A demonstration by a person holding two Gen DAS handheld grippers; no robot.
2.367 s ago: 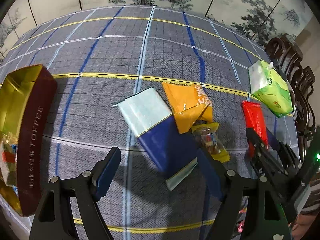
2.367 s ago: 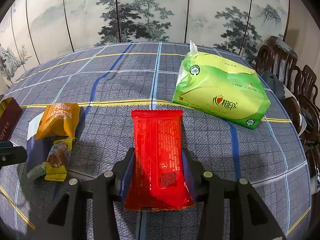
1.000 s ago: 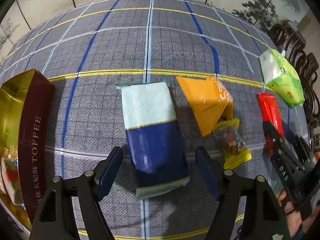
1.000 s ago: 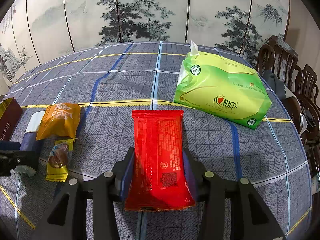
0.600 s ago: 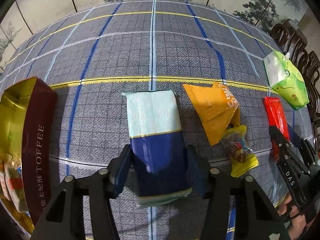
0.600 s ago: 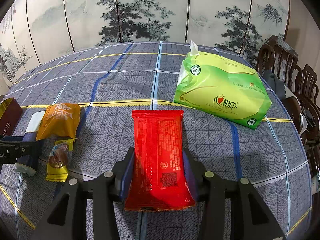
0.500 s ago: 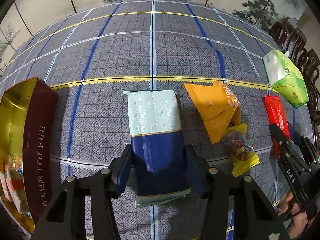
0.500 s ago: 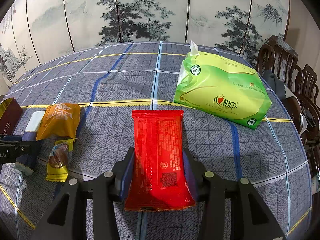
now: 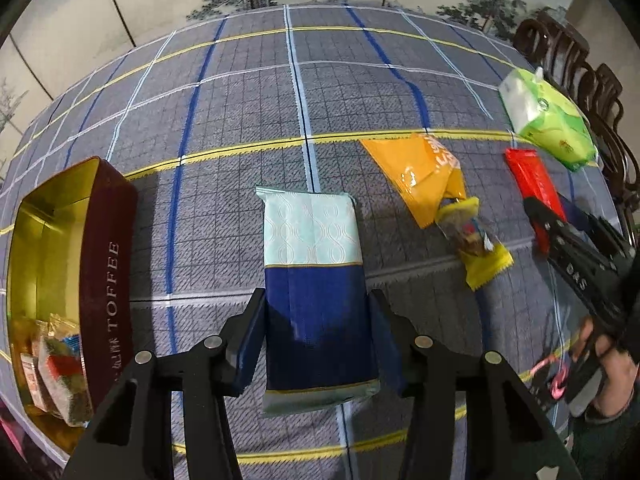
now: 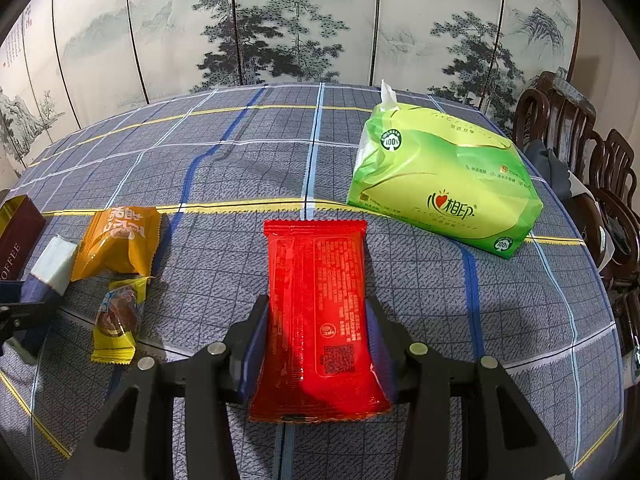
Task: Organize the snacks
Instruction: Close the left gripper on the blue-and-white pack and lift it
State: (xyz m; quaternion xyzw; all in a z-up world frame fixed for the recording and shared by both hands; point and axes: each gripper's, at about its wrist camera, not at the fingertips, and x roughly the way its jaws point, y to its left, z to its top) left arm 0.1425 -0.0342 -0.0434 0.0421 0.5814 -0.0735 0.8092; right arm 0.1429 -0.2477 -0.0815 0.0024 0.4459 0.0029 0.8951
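Observation:
My left gripper (image 9: 318, 340) is shut on a blue and pale-green snack pack (image 9: 314, 280), its pads pressing both long sides of the dark blue end. The pack seems lifted a little off the cloth. My right gripper (image 10: 316, 340) is shut on a red snack pack (image 10: 318, 292) that lies on the cloth. An orange packet (image 9: 418, 172) and a small yellow candy packet (image 9: 476, 244) lie between the two. A maroon TOFFEE tin (image 9: 104, 268) with a gold inside stands at the left and holds several wrapped sweets.
A green tissue pack (image 10: 444, 196) lies at the far right of the table. The grey checked tablecloth (image 9: 240, 100) covers the table. Dark wooden chairs (image 10: 576, 148) stand past the right edge. A painted folding screen (image 10: 280, 20) stands behind the table.
My left gripper closed on the blue and pale-green pack and has raised it slightly. The view tilted so the tin shows more of its inside. The right gripper and red pack have not moved.

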